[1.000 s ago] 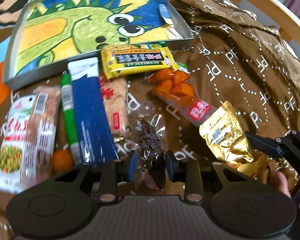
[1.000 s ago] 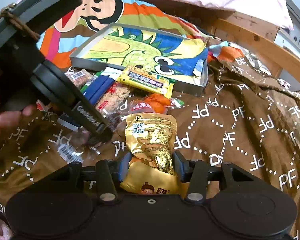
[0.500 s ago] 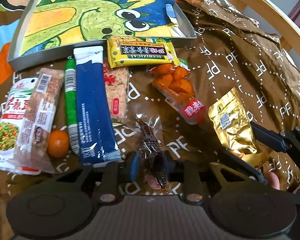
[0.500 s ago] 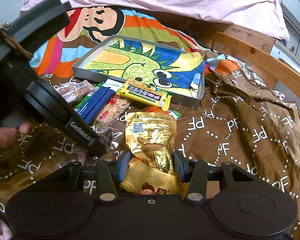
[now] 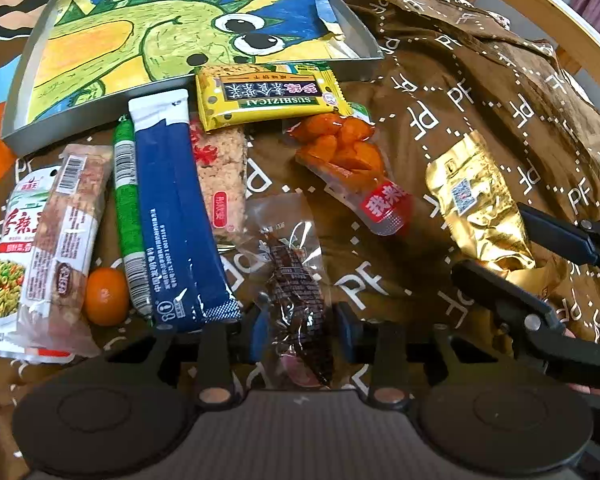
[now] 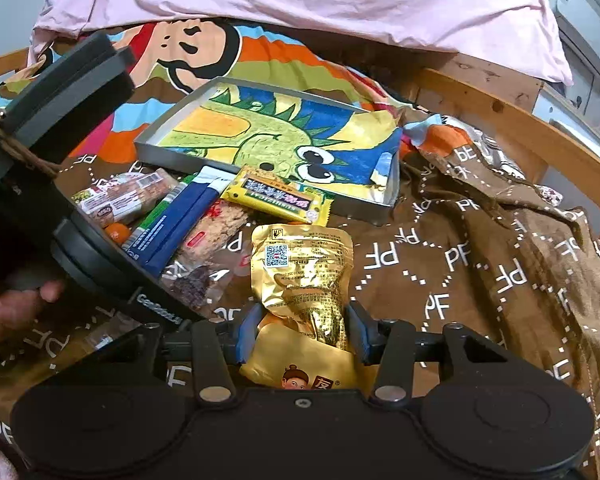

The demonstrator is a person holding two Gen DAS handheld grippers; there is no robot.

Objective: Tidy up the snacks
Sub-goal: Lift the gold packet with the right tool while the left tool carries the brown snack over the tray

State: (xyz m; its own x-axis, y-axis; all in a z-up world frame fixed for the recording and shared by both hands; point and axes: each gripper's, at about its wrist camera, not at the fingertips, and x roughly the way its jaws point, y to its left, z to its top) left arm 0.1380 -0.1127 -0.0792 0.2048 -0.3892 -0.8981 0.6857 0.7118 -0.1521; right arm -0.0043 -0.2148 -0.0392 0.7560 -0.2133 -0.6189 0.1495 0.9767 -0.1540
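My left gripper [image 5: 300, 330] is shut on a clear packet with a dark brown snack [image 5: 296, 280], held above the brown blanket. My right gripper [image 6: 304, 334] is shut on a gold foil pouch [image 6: 304, 268], with a yellow packet [image 6: 300, 372] lying under it. The pouch also shows in the left wrist view [image 5: 476, 204], between the right gripper's fingers. A grey tray with a dinosaur picture [image 5: 40, 120] lies at the back, also in the right wrist view [image 6: 168, 156]. The left gripper's body fills the left of the right wrist view.
Snacks lie in a row before the tray: a yellow bar [image 5: 268, 94], an orange packet [image 5: 348, 164], a blue packet [image 5: 176, 216], a green stick [image 5: 126, 208], a rice bar [image 5: 222, 176], two left-hand packets [image 5: 60, 232], a small orange [image 5: 106, 296]. A wooden bed rail [image 6: 532, 148] runs on the right.
Both grippers have risen with their packets held. The tray and the snack row sit lower and closer in the left wrist view; more of the pink bedding shows in the right wrist view.
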